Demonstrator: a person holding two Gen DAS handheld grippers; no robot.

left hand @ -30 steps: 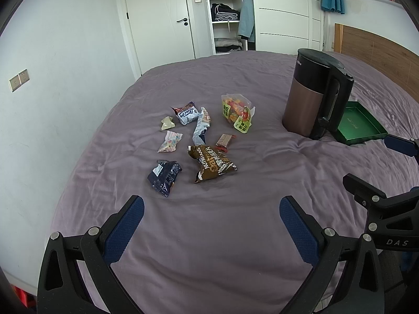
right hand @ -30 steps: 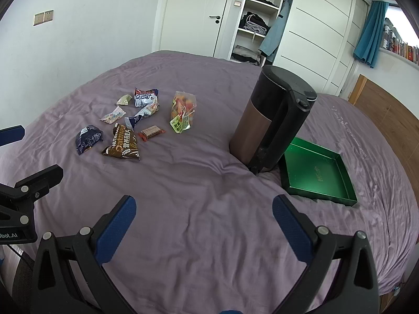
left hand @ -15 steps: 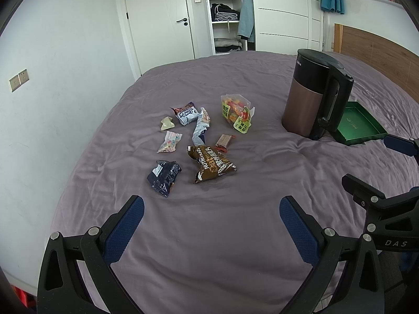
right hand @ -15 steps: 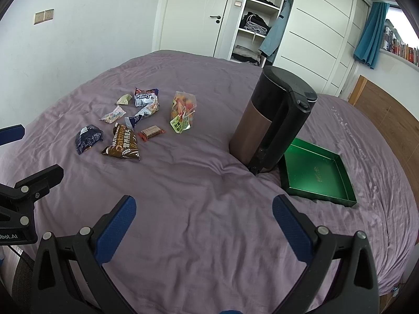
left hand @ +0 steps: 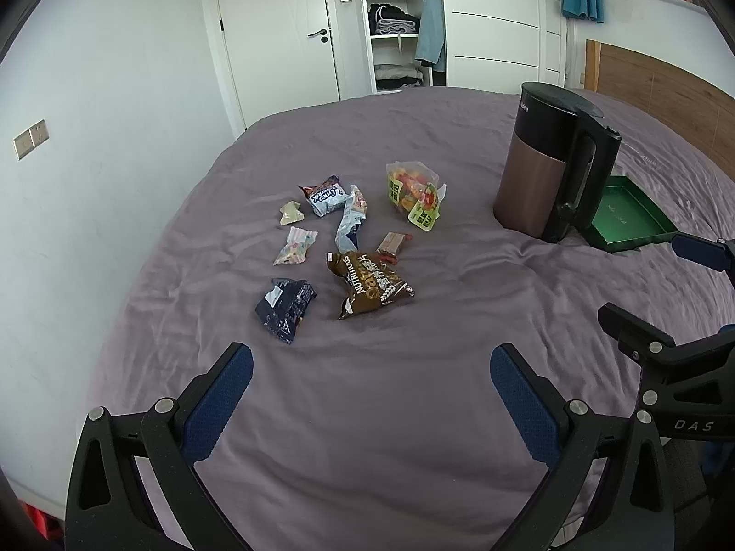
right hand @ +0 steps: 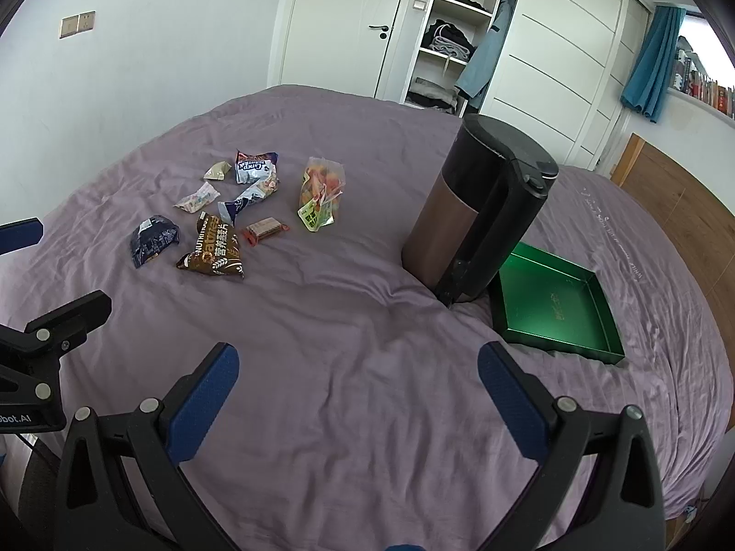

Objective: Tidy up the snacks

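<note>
Nothing moved since earlier, both jaws wide and empty, snacks well ahead on bed, apart from jaws

This is a bedroom in a home. A wide bed with a purple sheet fills the room, backed by a wooden headboard. Behind it stand a white door, an open wardrobe with folded clothes and a hanging jacket, blue curtains and a bookshelf.

Upright kettle on purple bedsheet
</note>
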